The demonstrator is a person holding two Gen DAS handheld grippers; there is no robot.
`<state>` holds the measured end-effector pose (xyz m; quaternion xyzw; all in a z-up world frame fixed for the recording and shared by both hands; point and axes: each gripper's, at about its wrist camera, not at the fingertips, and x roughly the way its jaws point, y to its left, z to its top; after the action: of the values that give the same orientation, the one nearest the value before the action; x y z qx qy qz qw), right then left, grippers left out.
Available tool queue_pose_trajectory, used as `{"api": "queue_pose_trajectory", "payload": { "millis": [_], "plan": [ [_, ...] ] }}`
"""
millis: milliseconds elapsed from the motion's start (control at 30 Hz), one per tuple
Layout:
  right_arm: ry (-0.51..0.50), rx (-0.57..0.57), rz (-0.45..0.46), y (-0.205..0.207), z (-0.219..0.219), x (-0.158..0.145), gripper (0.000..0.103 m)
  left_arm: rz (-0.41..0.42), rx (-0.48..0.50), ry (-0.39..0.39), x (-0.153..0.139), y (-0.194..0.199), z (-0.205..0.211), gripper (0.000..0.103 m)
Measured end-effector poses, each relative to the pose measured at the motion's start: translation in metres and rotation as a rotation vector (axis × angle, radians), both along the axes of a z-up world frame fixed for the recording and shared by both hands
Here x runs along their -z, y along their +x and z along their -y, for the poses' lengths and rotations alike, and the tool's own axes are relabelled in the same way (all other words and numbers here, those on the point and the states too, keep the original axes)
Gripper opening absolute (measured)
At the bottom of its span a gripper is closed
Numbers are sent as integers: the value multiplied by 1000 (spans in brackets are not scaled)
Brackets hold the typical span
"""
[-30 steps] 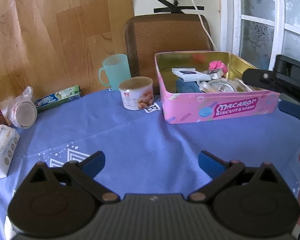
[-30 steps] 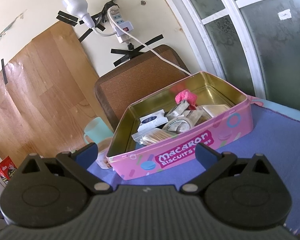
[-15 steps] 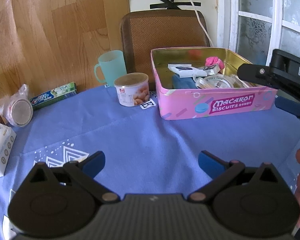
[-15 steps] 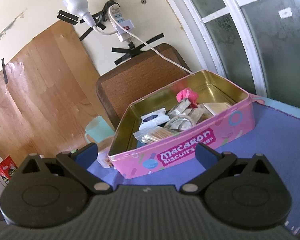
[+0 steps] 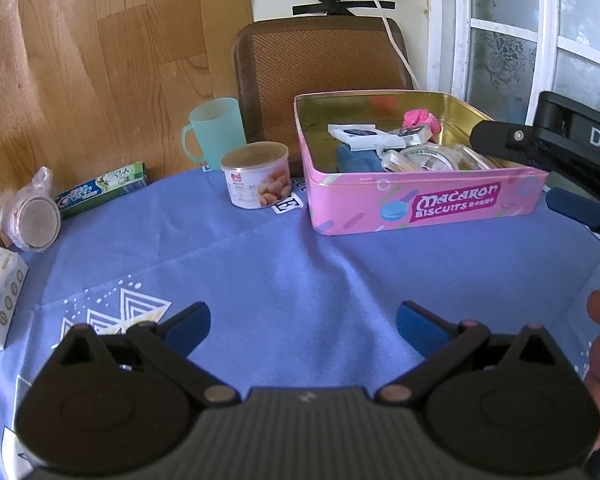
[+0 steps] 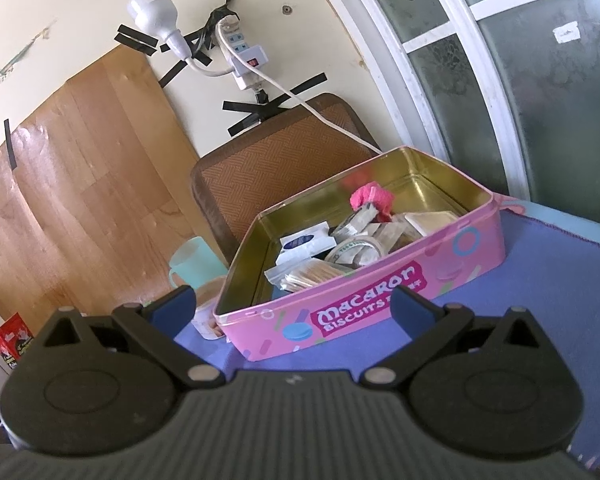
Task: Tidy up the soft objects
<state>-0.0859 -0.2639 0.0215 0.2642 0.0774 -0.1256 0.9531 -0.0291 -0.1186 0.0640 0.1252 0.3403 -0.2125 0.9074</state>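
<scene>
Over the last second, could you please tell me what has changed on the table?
Very little. The left tongs drifted slightly, so the pink rectangular biscuit tin sits a bit further left in their view. Both tongs, including the right tongs, stayed open and empty. The fluffy pink cloth and everything else in the tin stayed put.

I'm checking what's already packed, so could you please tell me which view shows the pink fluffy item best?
The right wrist view: the pink fluffy item sits nearer and clear above the clutter. The left wrist view shows it smaller, at the tin's far side.
</scene>
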Motion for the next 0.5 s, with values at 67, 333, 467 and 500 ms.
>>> {"api": "queue_pose_trajectory", "payload": {
  "millis": [67,333,467,500],
  "plan": [
    [0,12,6,-2,1,0,103,1,1,2,0,-1,1,103],
    [11,28,20,-5,3,-1,103,2,10,0,0,-3,2,103],
    [8,25,19,-5,2,-1,103,1,9,-2,0,-3,1,103],
    [8,24,19,-5,3,-1,103,1,9,-2,0,-3,1,103]
  ]
}}
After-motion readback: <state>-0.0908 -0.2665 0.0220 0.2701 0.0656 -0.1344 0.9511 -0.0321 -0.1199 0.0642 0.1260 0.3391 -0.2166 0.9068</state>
